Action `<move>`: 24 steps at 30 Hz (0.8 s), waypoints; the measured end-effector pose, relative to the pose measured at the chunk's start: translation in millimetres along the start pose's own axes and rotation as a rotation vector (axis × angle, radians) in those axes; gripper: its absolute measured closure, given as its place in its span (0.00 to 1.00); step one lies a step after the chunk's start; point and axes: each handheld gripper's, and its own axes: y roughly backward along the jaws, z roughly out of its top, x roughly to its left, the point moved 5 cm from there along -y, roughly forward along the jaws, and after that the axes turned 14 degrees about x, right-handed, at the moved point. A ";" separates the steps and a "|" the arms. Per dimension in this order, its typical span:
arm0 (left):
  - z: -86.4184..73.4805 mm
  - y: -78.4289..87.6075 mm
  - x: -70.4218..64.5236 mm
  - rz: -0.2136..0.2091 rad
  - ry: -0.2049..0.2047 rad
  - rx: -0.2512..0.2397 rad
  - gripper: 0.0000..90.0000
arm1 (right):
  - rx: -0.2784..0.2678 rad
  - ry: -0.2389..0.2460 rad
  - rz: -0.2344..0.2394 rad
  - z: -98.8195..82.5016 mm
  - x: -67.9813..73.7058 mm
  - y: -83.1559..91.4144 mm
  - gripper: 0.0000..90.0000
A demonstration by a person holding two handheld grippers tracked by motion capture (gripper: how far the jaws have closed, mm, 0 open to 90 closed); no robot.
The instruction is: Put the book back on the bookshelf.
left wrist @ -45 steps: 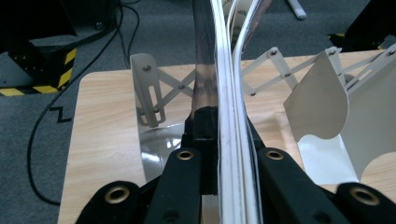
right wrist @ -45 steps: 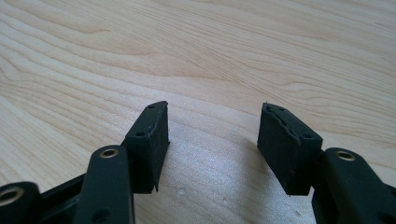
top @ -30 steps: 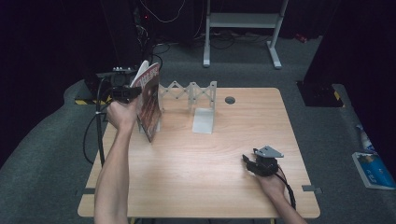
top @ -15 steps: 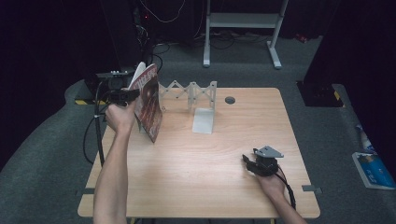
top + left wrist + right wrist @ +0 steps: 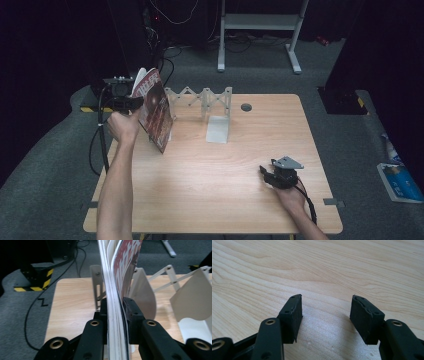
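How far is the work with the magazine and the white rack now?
Done: the magazine is lifted upright at the left end of the white folding rack. In hand: the left claw has just been opening, with the magazine between its pads. Left: letting go and pulling away. The right claw rests open on the table.

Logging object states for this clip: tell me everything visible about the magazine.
The magazine is thin and floppy, with a glossy dark red cover bearing pale lettering and white page edges that bow slightly. It stands tilted on its lower corner at the table's left rear, beside the end plate of the white folding rack. The left tool has just been opening; its jaws still flank the pages closely. Whether the pads still press cannot be told.
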 end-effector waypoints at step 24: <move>-5.2 0.8 18.2 0.067 0.021 0.031 0.79 | -0.001 -0.001 0.001 0.0 0.3 -0.2 0.48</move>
